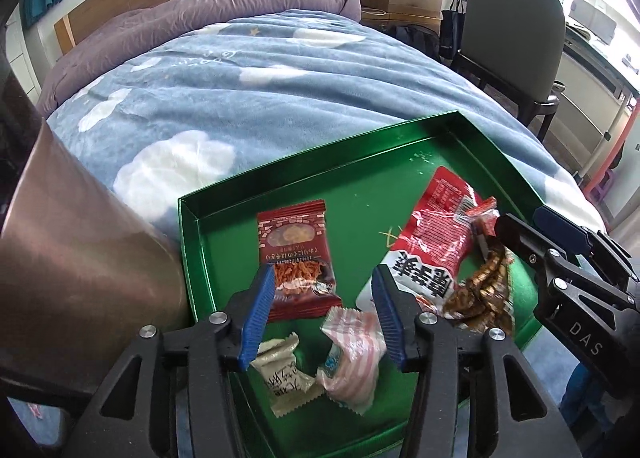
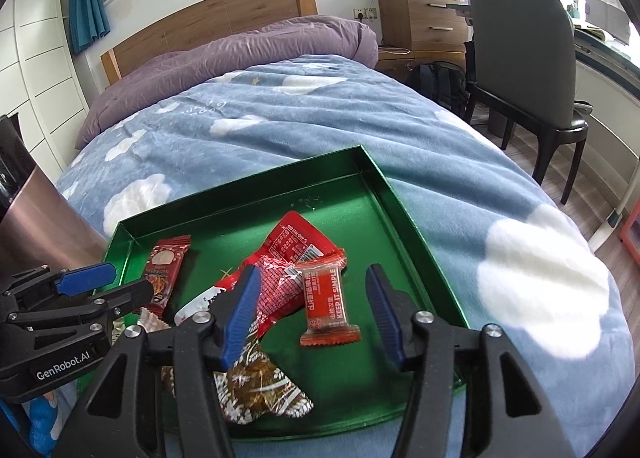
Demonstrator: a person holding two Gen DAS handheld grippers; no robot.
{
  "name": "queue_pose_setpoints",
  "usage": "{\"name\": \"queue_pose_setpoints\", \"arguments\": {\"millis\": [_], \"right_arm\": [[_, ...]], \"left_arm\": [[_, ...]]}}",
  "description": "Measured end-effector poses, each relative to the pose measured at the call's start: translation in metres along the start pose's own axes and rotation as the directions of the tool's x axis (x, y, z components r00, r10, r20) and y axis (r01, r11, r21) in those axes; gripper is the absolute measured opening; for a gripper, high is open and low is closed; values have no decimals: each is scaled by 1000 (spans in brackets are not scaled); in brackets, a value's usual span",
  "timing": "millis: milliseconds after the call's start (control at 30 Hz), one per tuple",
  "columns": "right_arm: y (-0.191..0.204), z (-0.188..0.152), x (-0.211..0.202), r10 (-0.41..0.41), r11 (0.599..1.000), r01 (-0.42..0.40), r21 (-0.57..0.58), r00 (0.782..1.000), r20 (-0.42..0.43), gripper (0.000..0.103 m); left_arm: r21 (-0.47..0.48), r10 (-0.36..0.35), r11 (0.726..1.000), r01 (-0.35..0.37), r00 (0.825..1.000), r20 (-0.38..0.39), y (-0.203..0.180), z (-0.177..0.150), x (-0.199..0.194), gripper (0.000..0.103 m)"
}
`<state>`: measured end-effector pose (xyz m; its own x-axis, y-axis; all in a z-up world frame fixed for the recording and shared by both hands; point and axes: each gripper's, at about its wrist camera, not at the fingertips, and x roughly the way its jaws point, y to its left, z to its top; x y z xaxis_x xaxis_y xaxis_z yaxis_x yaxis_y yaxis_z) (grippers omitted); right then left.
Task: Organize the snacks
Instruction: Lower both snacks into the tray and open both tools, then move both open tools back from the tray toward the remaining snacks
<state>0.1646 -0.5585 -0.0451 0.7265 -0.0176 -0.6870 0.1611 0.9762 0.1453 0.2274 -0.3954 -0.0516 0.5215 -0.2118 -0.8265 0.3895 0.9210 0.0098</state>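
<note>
Both blue-padded black grippers, left [image 1: 324,314] and right [image 2: 312,316], hang open and empty over the shallow green tray [image 2: 404,213]; lift clear, leaving 6 snack packets [image 2: 326,304] inside toward 6 o'clock.

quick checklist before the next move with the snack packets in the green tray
1. Left gripper open, nothing pinched: ok.
2. Right gripper open, nothing pinched: ok.
3. Small orange-red "KEEP IT SIMPLE" packet lies flat inside the shiny green tray: ok.
4. Pink-striped white wrapper inside the tray: ok.
5. Snacks sorted: not ok, the big red-and-white bag overlaps other packets.
6. Snacks left outside the tray: cannot tell.
</note>
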Motion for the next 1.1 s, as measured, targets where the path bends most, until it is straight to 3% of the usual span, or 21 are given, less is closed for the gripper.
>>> {"name": "queue_pose_setpoints", "arguments": {"millis": [367, 767, 1100], "right_arm": [[6, -7, -46, -6, 1000, 6, 11, 1000, 14, 101], [29, -29, -99, 27, 1000, -27, 11, 1000, 0, 102], [56, -45, -139, 64, 998, -64, 6, 998, 10, 103]], "left_arm": [[50, 0, 999, -2, 1000, 29, -1, -16, -47, 44], [152, 25, 988, -33, 998, 56, 10, -60, -113, 44], [120, 77, 989, -87, 994, 83, 42, -91, -158, 44]]}}
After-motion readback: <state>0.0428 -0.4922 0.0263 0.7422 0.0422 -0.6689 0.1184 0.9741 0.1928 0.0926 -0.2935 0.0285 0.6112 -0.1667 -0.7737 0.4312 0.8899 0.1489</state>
